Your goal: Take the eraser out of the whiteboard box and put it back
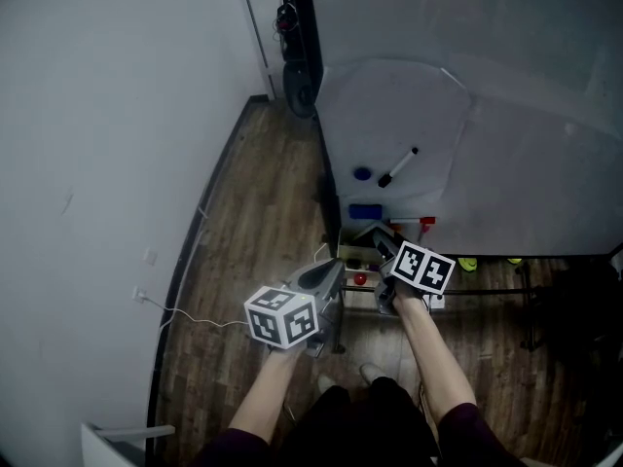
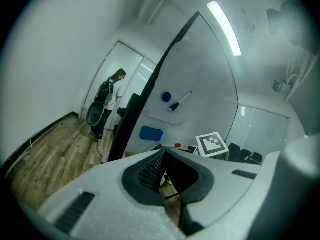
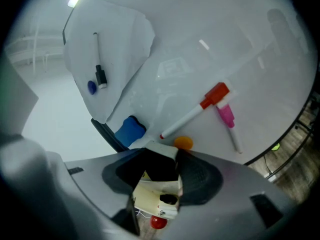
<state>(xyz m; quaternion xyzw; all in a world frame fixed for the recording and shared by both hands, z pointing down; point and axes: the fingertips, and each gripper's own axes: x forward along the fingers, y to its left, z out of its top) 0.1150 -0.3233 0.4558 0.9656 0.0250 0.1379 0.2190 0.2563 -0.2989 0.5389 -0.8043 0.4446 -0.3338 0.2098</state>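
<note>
Right hand-held gripper [image 3: 162,159]: jaws wide apart, with the cream box [image 3: 152,194] filling the gap between them. The pads sit at or just off its walls. No visible squeeze, so I read it as not clamped.
Left hand-held gripper [image 2: 163,154]: tips together, holding nothing, off to the side and not bracing anything.

The blue block that I take for the eraser [image 3: 130,130] is outside the box, sitting low on the whiteboard [image 3: 200,59], just beside the box's upper left. There's a dark item [image 3: 169,199] inside the box that I can't identify.

Risks from here:
- The box looks like light card with an open flap. If the jaws close at this position they catch the box walls, not the eraser. That would crush the box or drag it off its perch. A red ball [image 3: 158,222] and bare floor are below it.
- Nothing steadies the box. Any push while dropping the eraser in could tip or shift it, because the left gripper is idle.
- The board is crowded. A red marker [image 3: 192,113], a pink marker [image 3: 227,119] and an orange magnet [image 3: 183,142] sit near the box. A wide jaw swinging toward the eraser could knock one loose.
- The eraser is close to the board's dark edge. A one-sided pinch could slide it along the board or pop it off instead of lifting it cleanly.
- If the dark item takes up much of the box, the eraser may sit proud and fall out.
</note>
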